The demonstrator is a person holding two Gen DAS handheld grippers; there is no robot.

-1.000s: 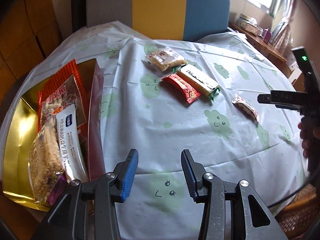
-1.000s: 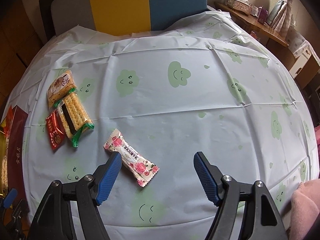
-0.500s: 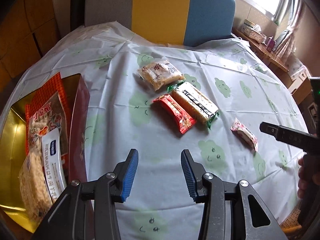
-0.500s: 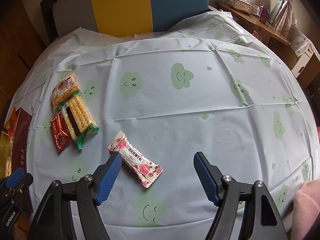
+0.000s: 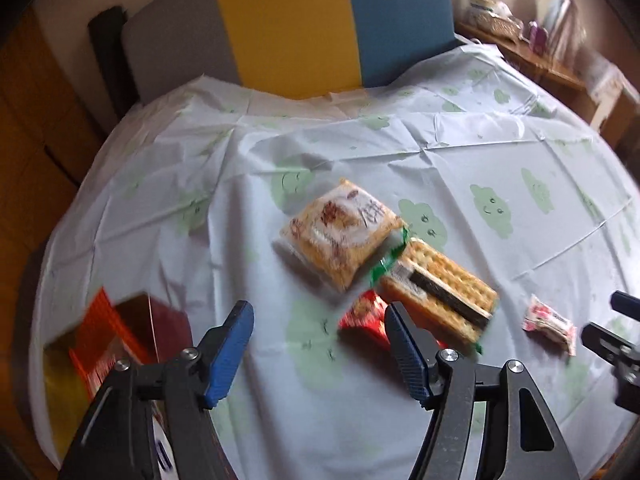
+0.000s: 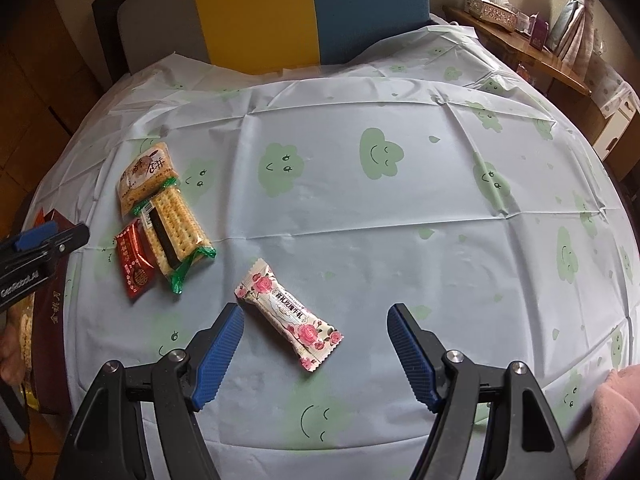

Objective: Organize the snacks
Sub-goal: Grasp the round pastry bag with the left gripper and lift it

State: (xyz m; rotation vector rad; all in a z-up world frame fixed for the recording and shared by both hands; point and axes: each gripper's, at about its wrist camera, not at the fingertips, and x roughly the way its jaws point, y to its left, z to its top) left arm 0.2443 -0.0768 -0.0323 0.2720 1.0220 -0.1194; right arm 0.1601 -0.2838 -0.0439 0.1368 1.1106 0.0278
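R gripper [image 6: 314,344] open, jaws wide apart, empty, low over bench [image 6: 400,208] w/ pale cloud-print cloth. Rose-print candy pkt [image 6: 289,315] lies flat on cloth between the R jaws, nearer the L-hand jaw, not touching either; long axis diagonal. L gripper [image 5: 318,342] also open, empty, hovering; L view motion-blurred. Just ahead of its R-hand jaw: red snack pkt [image 5: 362,316], partly hidden by that jaw. Touching red pkt on the far side: long cracker pack w/ green ends [image 5: 438,294], diagonal. Beyond that, tan square biscuit pkt [image 5: 344,232], its near corner touching/overlapping cracker pack's green end. The three form one cluster, well apart from candy pkt (R view). At L edge of bench: dark-red box w/ gold lining [image 5: 156,320], holding an orange snack bag [image 5: 96,340]; other contents too blurred to tell. Far side: chair back w/ grey/yellow/blue panels [image 6: 256,12]. Far R: wooden sideboard [image 6: 516,46] w/ tissue box.
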